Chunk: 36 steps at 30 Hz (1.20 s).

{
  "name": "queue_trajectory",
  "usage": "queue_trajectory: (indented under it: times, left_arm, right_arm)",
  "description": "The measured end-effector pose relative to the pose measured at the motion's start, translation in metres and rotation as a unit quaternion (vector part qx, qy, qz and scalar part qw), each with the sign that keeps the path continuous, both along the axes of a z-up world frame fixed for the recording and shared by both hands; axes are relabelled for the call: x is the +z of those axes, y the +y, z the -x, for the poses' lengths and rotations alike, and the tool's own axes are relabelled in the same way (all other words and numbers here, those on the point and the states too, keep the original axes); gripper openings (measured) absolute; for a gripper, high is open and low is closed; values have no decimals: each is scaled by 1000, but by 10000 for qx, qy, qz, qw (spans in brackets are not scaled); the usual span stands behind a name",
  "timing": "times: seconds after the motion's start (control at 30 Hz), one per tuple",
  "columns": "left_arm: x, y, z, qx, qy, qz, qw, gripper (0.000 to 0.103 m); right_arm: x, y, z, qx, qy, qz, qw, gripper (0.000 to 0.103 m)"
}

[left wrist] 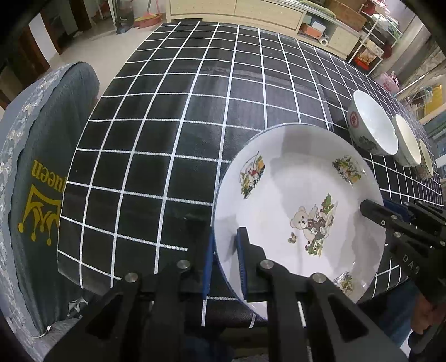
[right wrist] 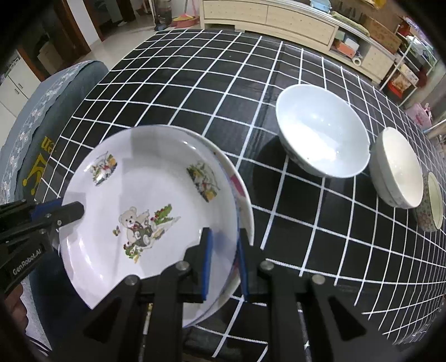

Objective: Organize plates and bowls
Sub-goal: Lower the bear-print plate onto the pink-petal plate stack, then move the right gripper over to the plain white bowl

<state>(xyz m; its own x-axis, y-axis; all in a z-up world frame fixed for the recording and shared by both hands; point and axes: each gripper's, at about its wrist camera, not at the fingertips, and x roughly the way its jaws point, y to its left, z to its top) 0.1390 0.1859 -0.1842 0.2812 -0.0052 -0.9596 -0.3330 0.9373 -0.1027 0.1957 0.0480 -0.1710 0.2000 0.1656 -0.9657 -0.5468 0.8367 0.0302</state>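
A white plate with a teddy-bear print (left wrist: 301, 206) (right wrist: 145, 211) is held over the near edge of the table. My left gripper (left wrist: 225, 261) is shut on its left rim; it shows at the left of the right wrist view (right wrist: 71, 213). My right gripper (right wrist: 224, 261) is shut on its right rim, and shows at the right of the left wrist view (left wrist: 373, 210). A second plate (right wrist: 239, 195) lies partly under the bear plate. Three bowls stand in a row at the right: a large white one (right wrist: 323, 131) (left wrist: 373, 125), a cream one (right wrist: 398, 172) (left wrist: 407, 142) and a small floral one (right wrist: 430, 203).
The table has a black cloth with a white grid (left wrist: 195, 111) (right wrist: 223, 83). A chair with a grey cover and a gold crown print (left wrist: 36, 172) (right wrist: 36, 133) stands at the table's left side. Cabinets and shelves (right wrist: 278, 19) stand beyond the far edge.
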Motion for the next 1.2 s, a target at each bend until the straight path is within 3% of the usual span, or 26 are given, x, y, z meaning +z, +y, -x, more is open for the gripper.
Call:
queue_trajectory:
  times: [0.2,0.27,0.33,0.77,1.0,1.2]
  left_arm:
    - [11,-2,9,-29,-117,-3,9999,13]
    - [15,-4,11,-53,-139,-42,9999,13]
    - [19,-5,13,-60,-174,-62,9998,13]
    - [68,-45,11,-550,-644,334,9958,23]
    - [100,-73,-25,-864,-651,572,9925,26]
    - [118,-90,-58,-1001,-651,726,9902,28]
  right_arm:
    - [6,-9,2,-187,60,-151,9997,25]
    - [9,-10,6,-169,-34,-51,9998,40]
    - [12,-12,8,-145,-106,-52,9998,43]
    - [55,-50,5,-448,-2,-657,9968,44]
    - [84,-82,-22,-814,511,-1164,9885,44]
    - [99,-93,-45,-995,458,-1159,9872,44]
